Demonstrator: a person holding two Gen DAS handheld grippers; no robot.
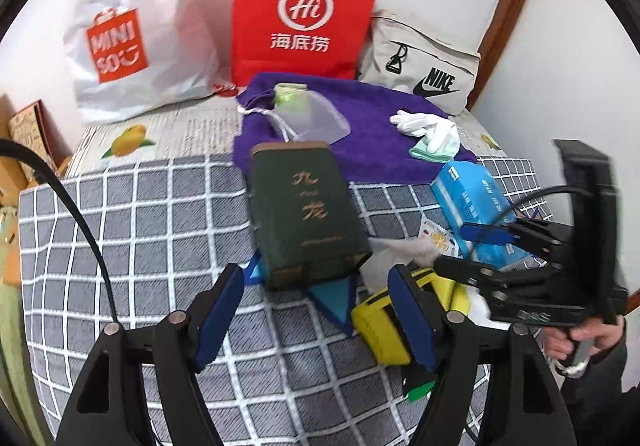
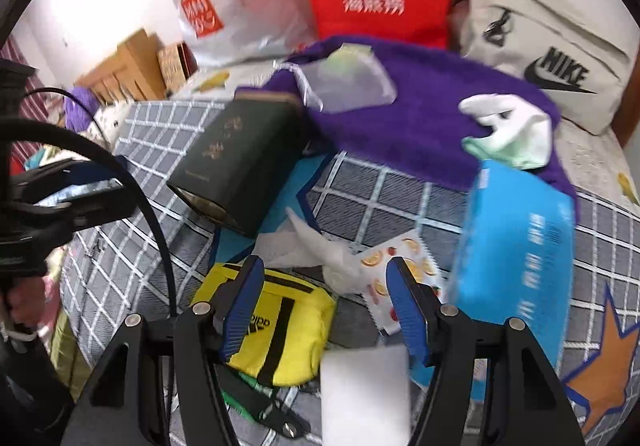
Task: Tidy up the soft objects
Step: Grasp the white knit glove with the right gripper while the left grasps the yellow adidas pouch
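My left gripper [image 1: 316,310] has its jaws wide with nothing between them, hanging over the grey checked bed cover [image 1: 140,230]. My right gripper [image 2: 326,298] has its jaws about half apart, also holding nothing, over a crumpled white tissue [image 2: 320,250] and one fruit-print sachet [image 2: 400,278].

Nearest the jaws lies one yellow pouch [image 2: 288,330] with black stripes, left of a white block [image 2: 364,386]. Just beyond stands one dark green box [image 1: 308,206] with gold lettering, resting on a blue star patch [image 1: 336,302] of the cover. To the right is one blue tissue pack [image 2: 516,258].

Farther off spreads one purple towel [image 1: 372,134]; on it lie one clear mesh pouch [image 1: 312,114] and a white glove [image 1: 428,128] over a pale green cloth [image 1: 430,153].

Against the far wall stand three bags: one white plastic bag [image 1: 132,42] on the left, one red paper bag [image 1: 304,10] in the middle, one beige canvas bag [image 1: 424,66] on the right.
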